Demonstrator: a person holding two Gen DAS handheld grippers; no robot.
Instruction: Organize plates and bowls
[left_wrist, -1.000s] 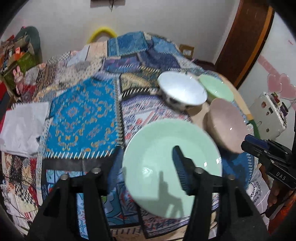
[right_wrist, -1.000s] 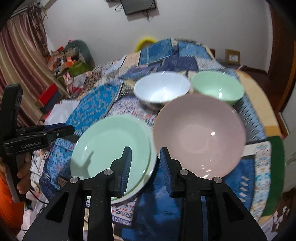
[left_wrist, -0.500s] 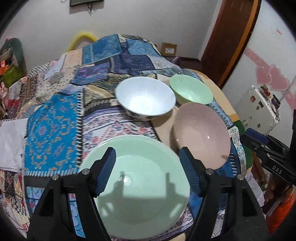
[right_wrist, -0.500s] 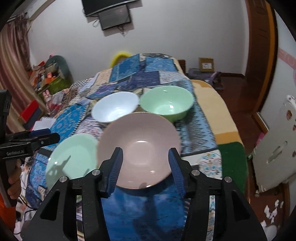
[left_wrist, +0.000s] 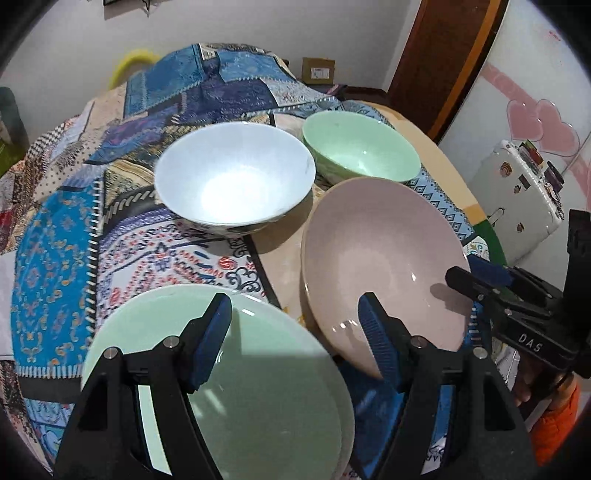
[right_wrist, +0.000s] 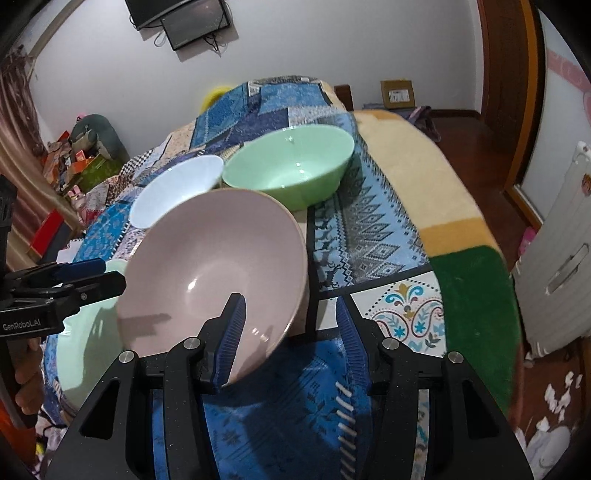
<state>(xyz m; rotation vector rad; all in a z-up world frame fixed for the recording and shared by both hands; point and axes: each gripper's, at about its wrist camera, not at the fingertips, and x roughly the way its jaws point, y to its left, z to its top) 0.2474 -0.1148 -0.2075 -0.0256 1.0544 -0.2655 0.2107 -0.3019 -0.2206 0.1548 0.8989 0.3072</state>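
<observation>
table: round top under a patchwork cloth (left_wrist: 74, 236), blue/patterned; carries all four dishes
green plate (left_wrist: 266, 398): pale green, glossy, shallow; nearest the left side, lies flat at the near edge; partly tucked under the pink one's rim in the left view
pink plate (right_wrist: 214, 266): dusty pink, deep, glossy; sits tilted, near rim raised off the cloth, leaning toward the green plate; touching or overlapping it, exact contact not clear
green bowl (right_wrist: 291, 170): pale green, upright, far side of the pink plate, just beside the white one
white bowl (left_wrist: 232, 173): white inside, dark pattern outside, upright, behind both plates
right gripper (right_wrist: 290, 325): jaws wide apart, nothing held; left finger hangs over the pink plate's inner wall, right finger outside over the cloth, so the near rim runs between them
left gripper (left_wrist: 295, 325): jaws wide apart, nothing held; left finger over the green plate's far rim, right finger in front of the pink plate's near edge
key relation: pink rim lies straight ahead of the right fingers and crosswise to them, one finger each side; right hand is clearly nearer that rim
judgement: looks like a rim pinch on the pink plate comes next, probably to stack it with the green plate; glossy glaze plus tilt means a shallow bite could slip
</observation>
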